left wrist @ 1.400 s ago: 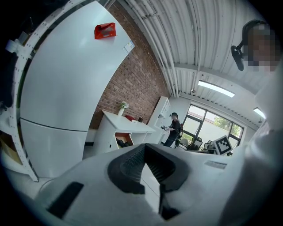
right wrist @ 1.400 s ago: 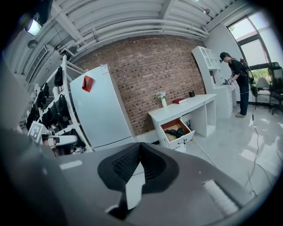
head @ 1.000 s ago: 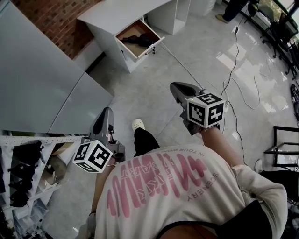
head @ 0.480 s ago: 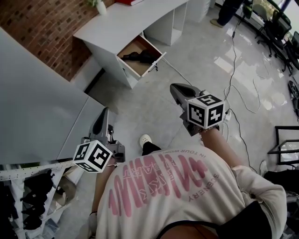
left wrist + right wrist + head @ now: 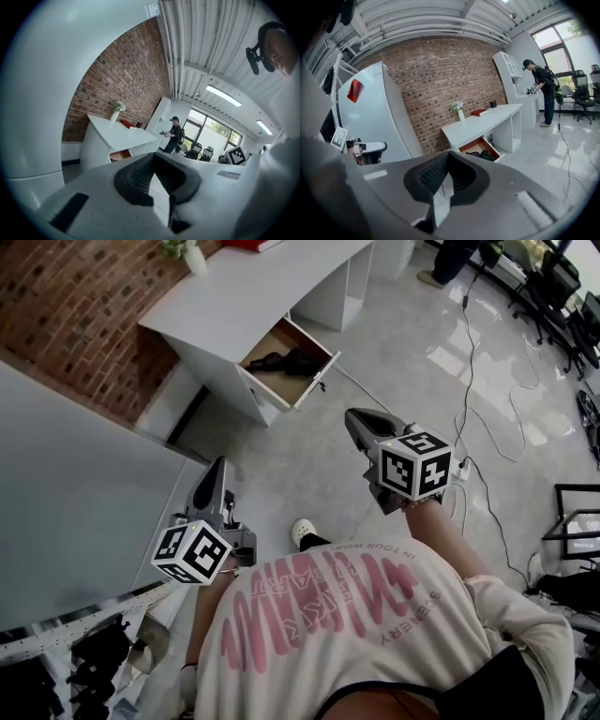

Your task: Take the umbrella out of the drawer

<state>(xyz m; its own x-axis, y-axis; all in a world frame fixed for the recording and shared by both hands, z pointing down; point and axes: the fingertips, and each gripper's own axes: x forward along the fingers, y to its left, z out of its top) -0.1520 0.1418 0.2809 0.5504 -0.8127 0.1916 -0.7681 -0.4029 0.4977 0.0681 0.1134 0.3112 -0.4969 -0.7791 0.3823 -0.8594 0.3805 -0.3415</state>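
Left gripper (image 5: 217, 468) and right gripper (image 5: 357, 419), jaws closed and empty, should near the far drawer (image 5: 317, 382), opening one over the umbrella (image 5: 286, 360).

Left gripper (image 5: 217, 468), right gripper (image 5: 356, 418) seemingly shut

The floor (image 5: 403, 343) is glossy, smooth tile that mirrors the lights. The brick wall (image 5: 75, 306) looks rough and matt. The counter (image 5: 234, 292) is smooth matt white. Its drawer (image 5: 298, 385) looks wooden inside, and the umbrella (image 5: 286, 360) is matt black cloth.
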